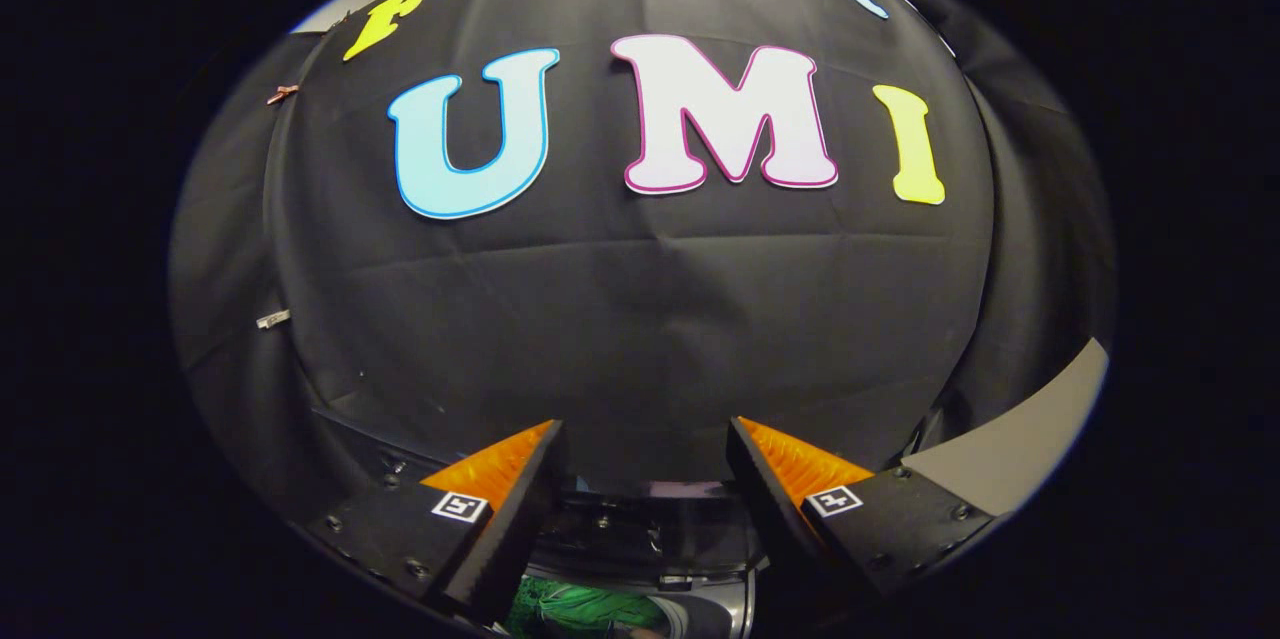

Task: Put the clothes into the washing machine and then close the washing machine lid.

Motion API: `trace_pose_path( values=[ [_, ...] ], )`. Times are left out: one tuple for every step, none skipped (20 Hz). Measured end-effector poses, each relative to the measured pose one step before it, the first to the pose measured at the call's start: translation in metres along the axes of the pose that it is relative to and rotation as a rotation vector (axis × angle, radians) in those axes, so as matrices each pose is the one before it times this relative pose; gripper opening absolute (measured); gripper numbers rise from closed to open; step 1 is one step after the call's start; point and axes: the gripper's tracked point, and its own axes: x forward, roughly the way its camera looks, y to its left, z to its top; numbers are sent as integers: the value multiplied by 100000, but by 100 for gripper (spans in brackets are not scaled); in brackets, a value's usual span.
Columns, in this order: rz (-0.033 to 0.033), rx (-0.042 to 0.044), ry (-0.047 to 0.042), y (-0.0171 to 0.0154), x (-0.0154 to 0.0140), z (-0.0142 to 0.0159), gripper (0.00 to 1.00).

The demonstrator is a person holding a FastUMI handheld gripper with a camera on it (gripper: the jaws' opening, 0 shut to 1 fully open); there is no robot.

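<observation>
hand-held gripper spread, nothing between fingers, aimed at booth wall; green clothes sit low beneath the fingers by the washing machine rim. I'd tilt down, centre on fabric before pinching

Washer sits low down, drum mouth facing up

The washing machine is what's carrying stuff here, down below the spread, empty fingers. Inside its opening there's a green piece of clothing lying crumpled. A dark panel with screws runs along the back edge of the machine. To the right, a grey surface meets the black cloth wall.
</observation>
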Motion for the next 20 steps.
trace_pose_path(
  values=[
    [-238, -210, 1010, 90, -172, -141, 100],
    [-501, -111, 340, -26, -344, -106, 100],
    [-426, 61, 600, -50, -339, -15, 100],
    [-218, 194, 1192, 77, -514, -125, 100],
    [107, -36, 836, 6, -586, -304, 100],
    [187, -112, 457, 8, -573, -208, 100],
    [113, -49, 398, 53, -689, -352, 100],
    [85, -247, 200, 129, -934, -318, 100],
    [3, 8, 95, -4, -913, -359, 100],
    [-14, 236, -317, 117, -968, -494, 100],
    [-80, -176, -1, 66, -945, -564, 100],
    [-369, -326, 615, 36, -955, -580, 100],
    [-300, -252, 2137, -21, -925, -919, 100],
    [-9, -157, 2572, 142, -1026, -975, 100],
    [297, -327, 3328, 105, -1017, -1231, 100],
    [352, -82, 2658, 48, -786, -1290, 99],
    [1085, -255, 2306, 140, -692, -1273, 99],
    [534, -732, 2124, 178, -749, -1087, 99],
    [-491, -1043, 942, -93, -629, -908, 98],
    [457, -1151, 99, 144, -621, -689, 99]
  ],
)
